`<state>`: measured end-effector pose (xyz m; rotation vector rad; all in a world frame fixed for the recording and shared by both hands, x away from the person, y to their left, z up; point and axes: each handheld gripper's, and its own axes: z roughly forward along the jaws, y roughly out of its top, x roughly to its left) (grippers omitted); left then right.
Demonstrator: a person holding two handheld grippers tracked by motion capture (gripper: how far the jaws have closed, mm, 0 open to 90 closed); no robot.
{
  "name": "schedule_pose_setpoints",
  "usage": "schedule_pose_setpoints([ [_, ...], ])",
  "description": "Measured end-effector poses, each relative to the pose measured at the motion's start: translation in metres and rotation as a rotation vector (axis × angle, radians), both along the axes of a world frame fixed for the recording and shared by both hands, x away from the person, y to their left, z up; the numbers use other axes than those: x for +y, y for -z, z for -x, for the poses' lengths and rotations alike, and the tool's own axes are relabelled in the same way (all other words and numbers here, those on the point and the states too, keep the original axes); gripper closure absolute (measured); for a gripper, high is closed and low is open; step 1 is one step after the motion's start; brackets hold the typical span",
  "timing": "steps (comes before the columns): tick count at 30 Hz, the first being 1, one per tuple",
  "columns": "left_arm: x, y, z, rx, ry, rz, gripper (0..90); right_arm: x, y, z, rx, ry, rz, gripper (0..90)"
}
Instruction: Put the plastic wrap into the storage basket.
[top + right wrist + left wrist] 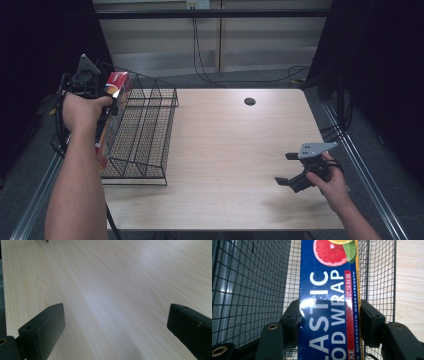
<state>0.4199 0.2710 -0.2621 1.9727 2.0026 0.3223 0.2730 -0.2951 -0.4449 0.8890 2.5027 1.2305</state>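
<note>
The left gripper [329,315] clamps a plastic wrap box [328,290], which hangs between its jaws over the wire basket [145,130]. The right gripper [289,169] waits open above the desk [225,150]. Likely placing; next, lower and release.

A wire basket [142,132] sits on the table [225,150] at its left edge, w/ a plastic wrap box [329,302] standing inside along the basket's left side. The left gripper [111,97] clamps that box from above, jaws on both sides. The right gripper [287,167] hovers near the table's front right, well apart from the basket, jaws spread over bare tabletop.
</note>
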Motion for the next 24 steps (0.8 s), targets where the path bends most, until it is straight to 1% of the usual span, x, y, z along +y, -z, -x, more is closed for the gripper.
schedule_pose_setpoints([
  [2,0.001,0.001,0.0,0.006,-0.001,0.006,43.6,0.0,0.0,0.0,0.0,0.002,0.001,1.7],
  [4,0.003,0.002,0.0,0.007,0.011,-0.016,43.5,0.0,0.0,0.0,0.002,0.0,-0.001,1.7],
  [6,0.004,0.004,0.0,0.006,-0.001,0.002,43.5,0.001,0.001,0.0,0.003,0.0,0.001,1.7],
  [7,0.006,0.004,0.0,0.008,0.009,-0.012,43.4,0.001,0.001,0.0,0.006,-0.002,0.001,1.7],
  [8,0.006,0.005,0.0,0.011,0.005,-0.008,43.4,0.001,0.001,0.0,0.006,-0.002,0.001,1.7],
  [9,0.006,0.005,0.0,0.01,0.004,-0.017,43.4,0.001,0.001,0.0,0.007,-0.003,0.001,1.7],
  [10,0.006,0.005,0.0,0.015,0.001,-0.003,43.4,0.001,0.001,0.0,0.007,-0.003,0.002,1.7],
  [13,0.007,0.007,0.0,0.015,-0.01,0.001,43.4,0.001,0.001,0.0,0.006,-0.003,-0.001,1.7],
  [14,0.008,0.007,0.0,0.017,-0.005,-0.007,43.4,0.001,0.001,0.0,0.006,-0.002,0.0,1.7],
  [17,0.009,0.008,0.0,0.018,-0.004,-0.008,43.4,0.001,0.001,0.0,0.006,-0.001,0.002,1.7],
  [20,0.009,0.009,0.0,0.021,-0.016,0.0,43.3,0.001,0.001,0.0,0.007,-0.005,0.0,1.7],
  [24,0.011,0.01,0.0,0.023,-0.011,-0.003,43.3,0.001,0.001,0.0,0.004,0.0,0.001,1.7],
])
